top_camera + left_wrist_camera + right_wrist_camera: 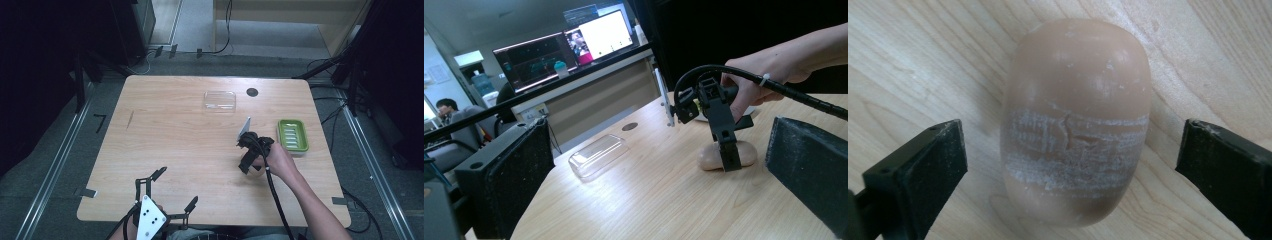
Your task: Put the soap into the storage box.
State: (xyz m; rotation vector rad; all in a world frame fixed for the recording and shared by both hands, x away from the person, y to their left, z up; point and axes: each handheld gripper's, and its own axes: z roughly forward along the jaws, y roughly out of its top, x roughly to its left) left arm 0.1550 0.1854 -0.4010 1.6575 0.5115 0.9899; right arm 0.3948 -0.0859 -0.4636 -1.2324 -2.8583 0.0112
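Note:
A tan oval soap bar (1078, 120) lies flat on the wooden table (170, 130), with a whitish scuffed band across it. My right gripper (1071, 145) hangs over it, open, one jaw on each side and neither touching. In the left gripper view the right gripper (733, 142) points down at the soap bar (709, 157), held by a hand. My left gripper (178, 186) is open near the table's front edge, nothing between its jaws. In the high view the right gripper (248, 161) sits right of the table's middle.
A green ribbed soap dish (292, 135) stands just right of the right gripper. A clear plastic lid (220, 100) lies toward the far edge, beside a round black hole (252, 92). In the left gripper view, monitors and a seated person are beyond the table.

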